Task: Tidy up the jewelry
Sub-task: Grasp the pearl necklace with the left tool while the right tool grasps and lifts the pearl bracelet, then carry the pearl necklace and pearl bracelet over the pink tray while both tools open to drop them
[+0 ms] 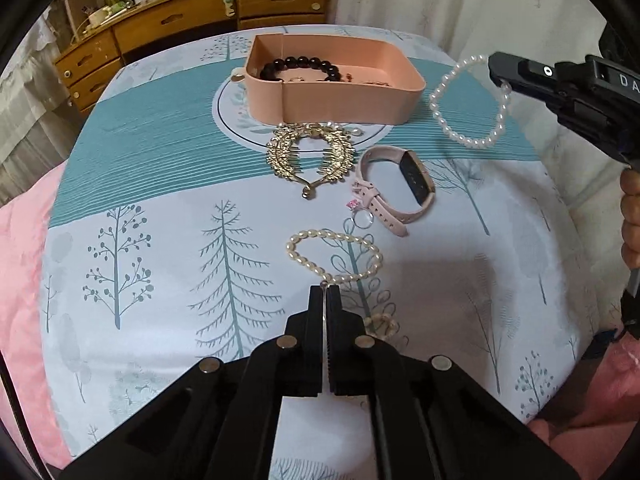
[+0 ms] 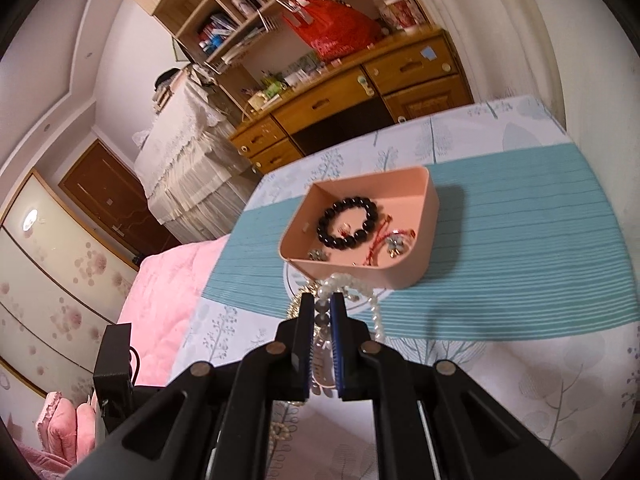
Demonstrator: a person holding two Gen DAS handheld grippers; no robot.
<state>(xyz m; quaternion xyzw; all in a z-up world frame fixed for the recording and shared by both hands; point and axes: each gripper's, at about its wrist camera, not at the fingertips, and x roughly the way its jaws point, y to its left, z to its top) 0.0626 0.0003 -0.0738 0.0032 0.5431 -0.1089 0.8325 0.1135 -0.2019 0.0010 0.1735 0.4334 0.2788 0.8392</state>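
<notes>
A pink tray (image 1: 352, 104) at the table's far middle holds a black bead bracelet (image 1: 304, 66) and small pieces. My right gripper (image 1: 502, 80) is shut on a white pearl bracelet (image 1: 468, 136) and holds it in the air right of the tray. In the right wrist view that bracelet (image 2: 362, 292) hangs from the right gripper (image 2: 322, 300) just before the tray (image 2: 412, 276). My left gripper (image 1: 325, 290) is shut with nothing in it, just short of a cream pearl bracelet (image 1: 340, 238) lying on the cloth.
A gold leaf hair comb (image 1: 310, 152), a pink smart watch (image 1: 396, 188) and a small ring (image 1: 362, 216) lie on the tree-print cloth (image 1: 160, 260). A small bead bracelet (image 1: 384, 326) lies beside my left fingers. A wooden dresser (image 1: 180, 24) stands behind; pink bedding (image 1: 20, 260) is left.
</notes>
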